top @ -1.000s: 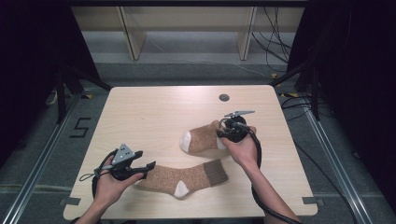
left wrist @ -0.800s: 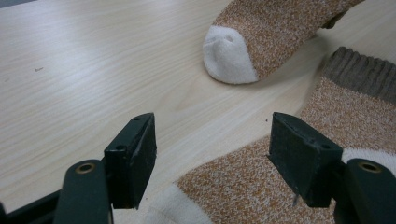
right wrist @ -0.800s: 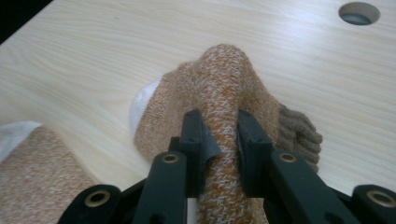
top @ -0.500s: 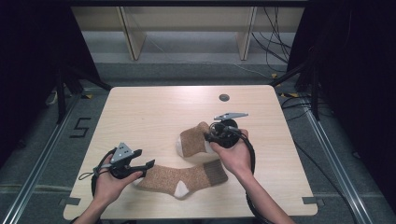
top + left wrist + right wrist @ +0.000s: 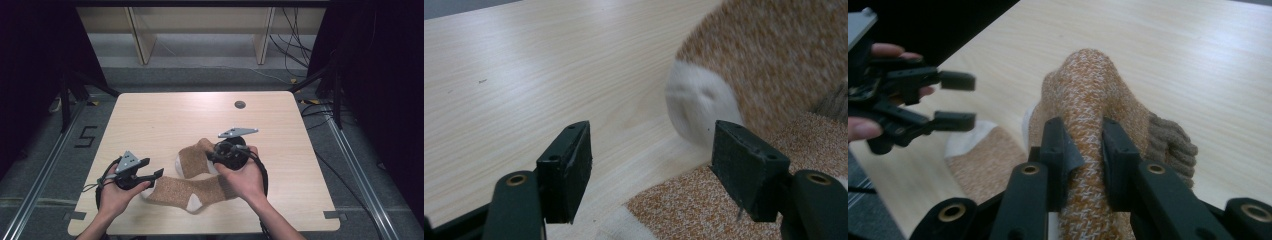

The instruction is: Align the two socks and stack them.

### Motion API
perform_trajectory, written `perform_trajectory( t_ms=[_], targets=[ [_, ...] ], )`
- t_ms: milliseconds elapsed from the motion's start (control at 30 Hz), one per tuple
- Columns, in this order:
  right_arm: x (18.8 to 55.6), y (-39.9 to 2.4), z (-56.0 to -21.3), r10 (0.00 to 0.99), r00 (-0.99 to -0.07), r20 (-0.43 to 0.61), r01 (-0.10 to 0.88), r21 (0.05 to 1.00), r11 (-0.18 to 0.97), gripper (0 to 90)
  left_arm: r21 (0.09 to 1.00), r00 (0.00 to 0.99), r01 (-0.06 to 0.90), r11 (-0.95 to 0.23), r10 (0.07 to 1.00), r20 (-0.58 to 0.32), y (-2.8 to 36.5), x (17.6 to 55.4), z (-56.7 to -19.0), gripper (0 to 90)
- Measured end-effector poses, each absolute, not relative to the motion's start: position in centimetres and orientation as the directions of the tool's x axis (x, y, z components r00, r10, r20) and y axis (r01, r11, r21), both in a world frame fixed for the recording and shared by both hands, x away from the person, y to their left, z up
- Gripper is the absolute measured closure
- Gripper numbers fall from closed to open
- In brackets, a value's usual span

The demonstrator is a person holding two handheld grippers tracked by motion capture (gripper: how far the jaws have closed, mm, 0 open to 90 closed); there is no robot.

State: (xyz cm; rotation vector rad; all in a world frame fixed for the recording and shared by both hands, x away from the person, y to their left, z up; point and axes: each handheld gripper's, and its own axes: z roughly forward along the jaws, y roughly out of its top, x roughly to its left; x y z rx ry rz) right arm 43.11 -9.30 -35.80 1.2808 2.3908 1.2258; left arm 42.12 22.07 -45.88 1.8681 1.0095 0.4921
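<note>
The right gripper (image 5: 1084, 145) is clamped on a fold of the upper sock (image 5: 192, 159), and the right gripper view shows its two black jaws pinching the orange-and-white knit between them, with the brown cuff bunched just beside the right jaw. A second ago this sock lay flat on the table (image 5: 165, 117), stretched out toward the right hand; half a second ago it was already humped up, and now it is lifted into a fold and has been drawn nearer to the lower sock (image 5: 187, 189), so that the two touch or nearly touch in the high view. The right hand (image 5: 243, 176) has come leftward and toward the person with it. The lower sock lies flat along the near edge of the table as it did before, its white heel and toe showing. The left gripper (image 5: 650, 165) has stayed in place beside the toe end of that sock, jaws wide apart with nothing between them; in the left gripper view they frame bare wood and the edge of the sock, with the lifted sock's white toe blurred beyond.
</note>
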Motion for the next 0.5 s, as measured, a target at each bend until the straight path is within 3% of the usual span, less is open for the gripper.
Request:
perform_trajectory(
  t_ms=[200,500],
  targets=[
    [42.2,-8.2,-37.6,0.734,-0.645,0.211,0.623,0.702,0.345,75.1,0.86,0.59,0.447,-0.244,0.804,-0.078,22.0,42.0,-45.8,32.0],
    [42.2,-7.4,-41.6,0.759,-0.644,0.1,0.657,0.582,0.48,72.7,0.808,0.716,0.444,-0.386,0.696,-0.061,19.3,41.8,-46.1,32.4]
  ],
)
